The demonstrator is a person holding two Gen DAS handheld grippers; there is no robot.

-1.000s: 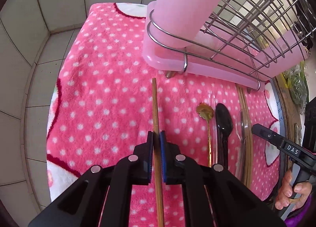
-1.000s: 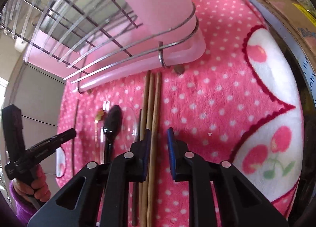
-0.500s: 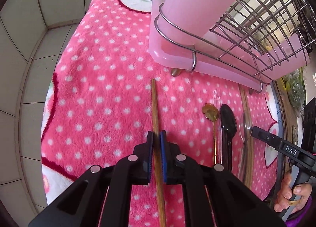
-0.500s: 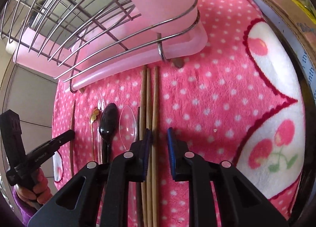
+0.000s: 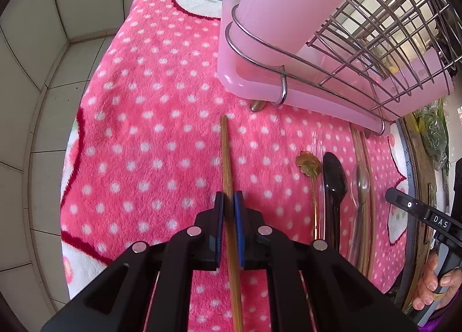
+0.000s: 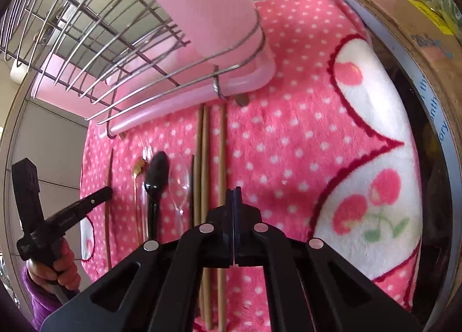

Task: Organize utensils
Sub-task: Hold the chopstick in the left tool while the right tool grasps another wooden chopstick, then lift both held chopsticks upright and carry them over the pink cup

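My left gripper [image 5: 228,197] is shut on a brown wooden chopstick [image 5: 226,153], held just above the pink dotted cloth [image 5: 150,135]. My right gripper [image 6: 233,191] is shut, its pads pressed together; a light chopstick [image 6: 221,147] runs under the jaws, and I cannot tell whether it is gripped. Two more chopsticks [image 6: 202,158] lie just left of it. A clear spoon [image 6: 180,184], a black spoon [image 6: 156,176], a gold spoon [image 6: 138,167] and a clear fork [image 5: 317,141] lie in a row between the grippers.
A wire dish rack on a pink tray [image 5: 317,101] with a tall pink utensil cup [image 5: 288,0] stands at the back. A tiled wall [image 5: 43,43] is on the left. A cardboard box [image 6: 404,14] borders the right edge.
My right gripper has closed from open. The left gripper, still shut on its chopstick, has drawn back a little from the rack.
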